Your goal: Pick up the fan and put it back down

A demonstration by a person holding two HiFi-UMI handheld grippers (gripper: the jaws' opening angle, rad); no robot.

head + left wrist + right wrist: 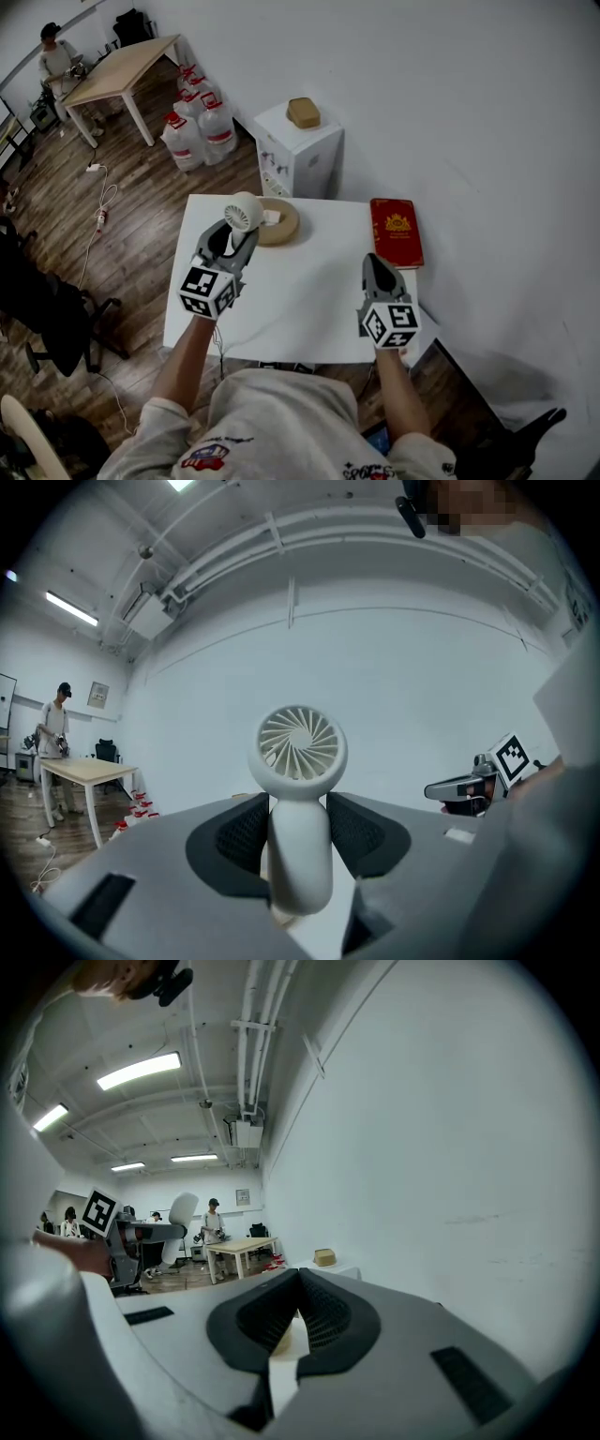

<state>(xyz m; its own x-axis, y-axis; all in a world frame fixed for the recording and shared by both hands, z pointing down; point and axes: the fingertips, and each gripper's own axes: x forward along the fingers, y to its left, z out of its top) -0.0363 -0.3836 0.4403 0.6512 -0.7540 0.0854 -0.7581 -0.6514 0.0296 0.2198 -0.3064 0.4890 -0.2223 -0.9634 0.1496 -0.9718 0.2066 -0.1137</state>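
A small white handheld fan [245,212] is held up off the white table [309,309], my left gripper [241,230] shut on its handle. In the left gripper view the fan [300,752] stands upright between the pads, its round grille facing the camera and its handle [300,855] clamped. My right gripper [375,262] hovers over the table's right side, jaws shut with nothing in them; its tips [300,1274] meet. From the right gripper view, the fan [183,1211] shows at the left in the other gripper [141,1234].
A tan tape roll [281,223] lies on the table just behind the fan. A red book [397,232] sits at the back right corner. Behind the table stands a white cabinet [300,141]; water bottles [197,131], a wooden table [122,70] and a person [56,61] are farther off.
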